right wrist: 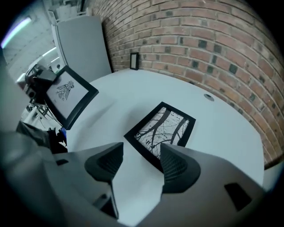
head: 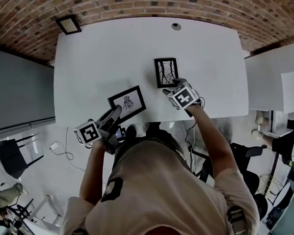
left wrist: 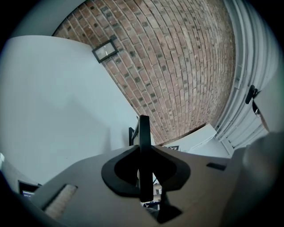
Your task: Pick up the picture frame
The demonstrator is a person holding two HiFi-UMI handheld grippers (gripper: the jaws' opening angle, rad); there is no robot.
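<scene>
Two black picture frames are in play. One with a small figure drawing (head: pixel 127 104) is lifted at the table's near edge, and my left gripper (head: pixel 115 112) is shut on its lower left edge. In the left gripper view that frame shows edge-on as a thin black bar (left wrist: pixel 144 133) between the closed jaws. The other frame, with dark branch lines (head: pixel 166 72), lies flat on the white table (head: pixel 109 52). My right gripper (head: pixel 171 87) hovers at its near edge, pointing steeply down. Its jaws (right wrist: pixel 141 153) stand open with the frame's (right wrist: pixel 162 128) near corner just beyond them.
A small third frame (head: pixel 68 24) stands at the table's far left corner against the brick wall. A round cable grommet (head: pixel 176 26) sits at the far edge. Another white desk (head: pixel 273 78) stands to the right, and chairs and cables lie on the floor around me.
</scene>
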